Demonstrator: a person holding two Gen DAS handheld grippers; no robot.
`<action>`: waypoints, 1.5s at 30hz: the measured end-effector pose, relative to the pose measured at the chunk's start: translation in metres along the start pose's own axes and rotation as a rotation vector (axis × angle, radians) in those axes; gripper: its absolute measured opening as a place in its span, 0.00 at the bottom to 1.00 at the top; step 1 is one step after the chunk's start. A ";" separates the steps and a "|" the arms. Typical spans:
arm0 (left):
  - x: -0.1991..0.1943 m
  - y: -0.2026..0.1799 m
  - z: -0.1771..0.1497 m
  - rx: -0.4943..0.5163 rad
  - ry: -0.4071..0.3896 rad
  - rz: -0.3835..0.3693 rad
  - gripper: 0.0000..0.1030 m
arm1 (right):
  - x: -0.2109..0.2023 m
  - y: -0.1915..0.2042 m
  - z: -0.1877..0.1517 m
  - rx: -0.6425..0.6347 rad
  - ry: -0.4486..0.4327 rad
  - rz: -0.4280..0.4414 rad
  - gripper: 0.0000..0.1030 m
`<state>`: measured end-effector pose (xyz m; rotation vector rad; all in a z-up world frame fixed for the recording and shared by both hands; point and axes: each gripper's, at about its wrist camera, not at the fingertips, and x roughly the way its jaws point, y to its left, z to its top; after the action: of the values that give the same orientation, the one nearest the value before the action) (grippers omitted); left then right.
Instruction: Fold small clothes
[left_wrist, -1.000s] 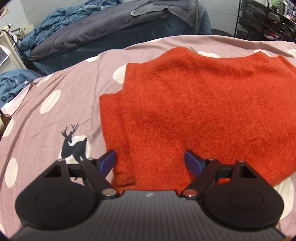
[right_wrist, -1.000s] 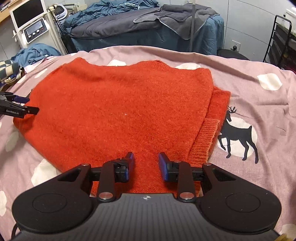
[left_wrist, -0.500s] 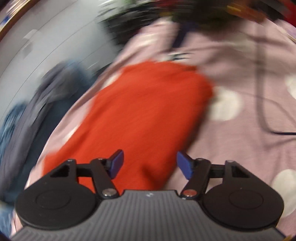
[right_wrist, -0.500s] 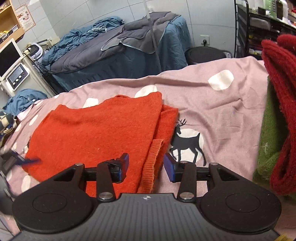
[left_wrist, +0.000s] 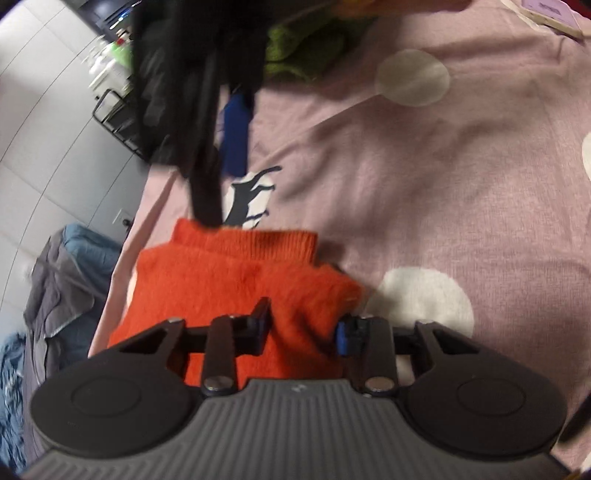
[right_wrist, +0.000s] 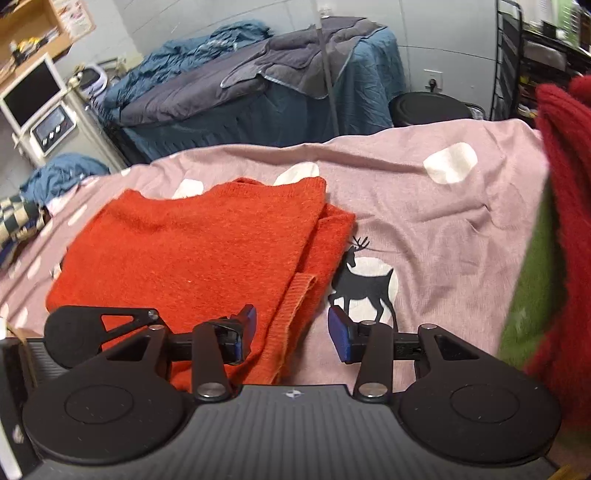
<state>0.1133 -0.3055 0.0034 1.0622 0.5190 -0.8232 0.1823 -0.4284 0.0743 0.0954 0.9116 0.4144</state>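
- Right wrist view, nearest first: the right tool (right_wrist: 291, 332) stands wide, gripping nothing, low over the near right corner of the orange sweater (right_wrist: 199, 254).
- Its left finger sits above the knit; the ribbed cuff (right_wrist: 295, 306) of a tucked-in sleeve lies in the gap, and the right finger is over bare bedspread (right_wrist: 443, 229), close to the deer print (right_wrist: 364, 284).
- From this tool the sweater spreads forward and to the left, long axis running left to right, lying flat and partly folded on the spotted pink bedspread.
- At the far left edge of this view the left tool (right_wrist: 92, 325) shows as a dark housing at the sweater's near left corner.
- Left wrist view, blurred: the left tool (left_wrist: 304, 326) also stands wide, with the fuzzy sweater (left_wrist: 236, 280) bunched between and under its fingers; I cannot tell whether a pad touches the knit.
- Beyond it lies the ribbed hem (left_wrist: 255, 242), then the right tool (left_wrist: 207, 147) as a dark smear with a blue pad.
- Judgement: each tool is nearest its own near corner, so the coming fold likely turns on pinching both corners and carrying the near edge away, across the long axis.
- Far right, a red knit (right_wrist: 565, 192) and a green garment (right_wrist: 532, 295) sit well apart from the sweater.
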 end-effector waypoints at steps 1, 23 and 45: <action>0.001 0.000 0.004 -0.021 0.004 -0.005 0.23 | 0.007 0.000 0.004 -0.016 0.012 0.009 0.77; -0.015 0.055 -0.012 -0.580 0.002 -0.115 0.15 | 0.097 -0.046 0.052 0.259 0.105 0.177 0.32; -0.175 0.128 -0.201 -1.323 -0.097 0.150 0.15 | 0.106 0.137 0.131 0.232 0.018 0.487 0.18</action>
<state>0.1116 -0.0322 0.1177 -0.1630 0.7180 -0.2461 0.3005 -0.2493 0.1101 0.5342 0.9494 0.7594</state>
